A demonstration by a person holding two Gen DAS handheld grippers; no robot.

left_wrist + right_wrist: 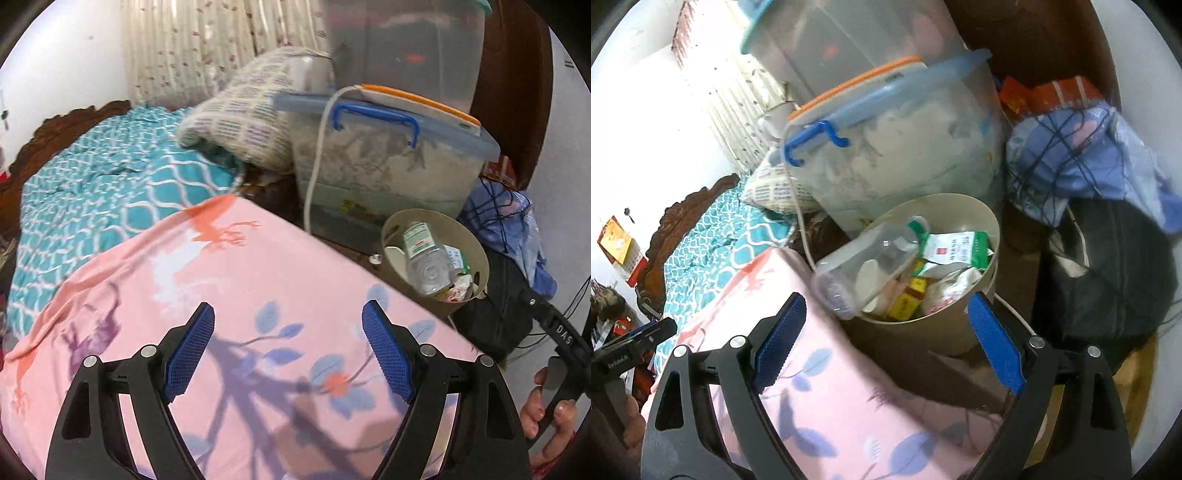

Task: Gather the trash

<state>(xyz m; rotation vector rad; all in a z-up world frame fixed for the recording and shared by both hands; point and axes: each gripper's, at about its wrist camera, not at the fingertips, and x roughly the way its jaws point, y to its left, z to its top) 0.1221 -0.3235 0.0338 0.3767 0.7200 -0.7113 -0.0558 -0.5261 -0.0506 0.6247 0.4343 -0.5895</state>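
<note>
Clear plastic bottle (866, 267), neck up-right in the bin (991, 221) off the bed's edge: our open, empty right claw (886, 339) hangs nearer than our open left claw (288, 354).

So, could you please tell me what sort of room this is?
Most likely a lived-in bedroom: a bed with a pink floral sheet, a pillow by the curtain, and a bedside trash bin.

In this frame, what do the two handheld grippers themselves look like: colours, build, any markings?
Both match: the left gripper and right gripper have black plastic linkage arms with triangular cut-outs, silver round pivot pins, and fingers faced with blue cross-hatched pads. Seen from the left wrist, the right gripper's handle carries white lettering. A bare hand holds it; no sleeve shows.
</note>
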